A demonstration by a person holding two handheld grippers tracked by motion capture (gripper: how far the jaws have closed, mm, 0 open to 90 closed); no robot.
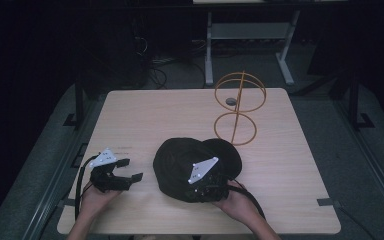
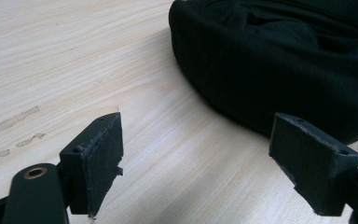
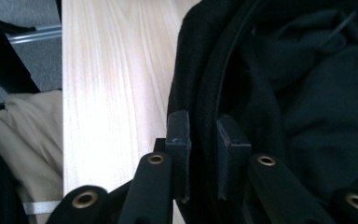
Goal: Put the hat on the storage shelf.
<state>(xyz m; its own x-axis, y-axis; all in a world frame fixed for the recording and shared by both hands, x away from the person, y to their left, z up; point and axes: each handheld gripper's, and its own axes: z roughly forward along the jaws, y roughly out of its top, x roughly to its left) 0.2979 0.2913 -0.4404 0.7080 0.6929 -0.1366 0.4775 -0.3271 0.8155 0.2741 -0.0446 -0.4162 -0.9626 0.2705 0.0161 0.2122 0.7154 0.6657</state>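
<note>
While the black cap [image 1: 180, 162] lies on the near centre of the wooden table [image 1: 140, 115], the right gripper [image 1: 206, 188] sits at its near edge, jaws pinching the cap's rim between them. To the cap's left and apart from it, the left gripper [image 1: 132, 170] rests with jaws spread wide and empty. Beyond the cap stands a yellow wire stand [image 1: 239, 105].

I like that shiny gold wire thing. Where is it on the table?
In the high view, the gold wire stand sits upright at the table's far right, just beyond the black cap, well away from both grippers.
</note>
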